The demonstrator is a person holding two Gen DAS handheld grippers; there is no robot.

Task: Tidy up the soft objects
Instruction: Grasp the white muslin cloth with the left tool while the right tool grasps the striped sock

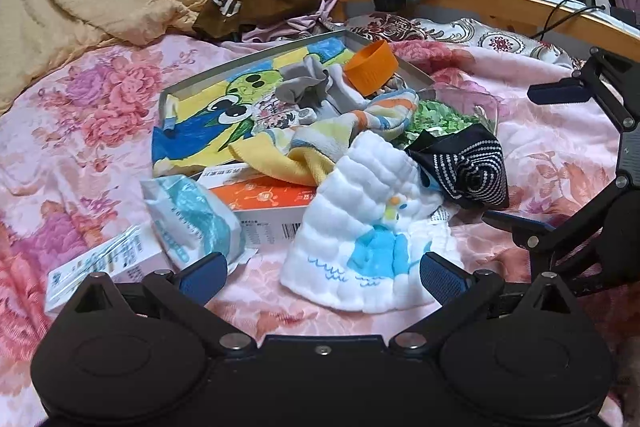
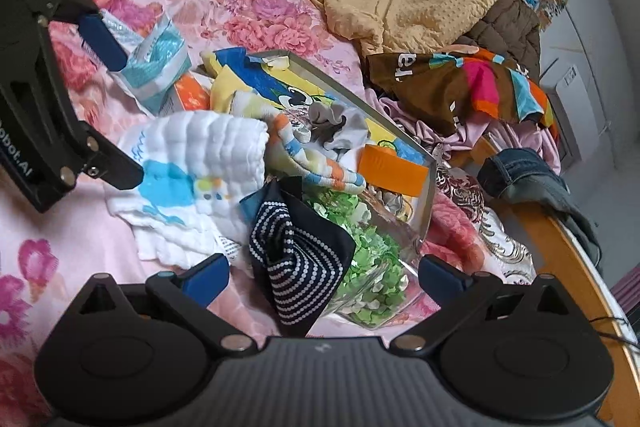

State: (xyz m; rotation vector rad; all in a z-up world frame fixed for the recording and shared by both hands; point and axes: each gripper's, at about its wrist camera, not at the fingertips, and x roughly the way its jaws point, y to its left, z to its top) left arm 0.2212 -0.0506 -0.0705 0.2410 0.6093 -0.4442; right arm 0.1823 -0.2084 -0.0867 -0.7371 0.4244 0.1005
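Your left tongs spread before the quilted white muslin cloth, your right tongs spread over the dotted navy sock, crinkly green-filled clear bag beside it

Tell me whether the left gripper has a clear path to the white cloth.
Probably yes: the left gripper has its jaws open, the white cloth lies right between and ahead of them, and nothing covers its near edge.

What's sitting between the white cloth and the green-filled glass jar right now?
The dark dotted sock lies between them, overlapping the white cloth and draped on the glass jar. The right wrist view shows it best.
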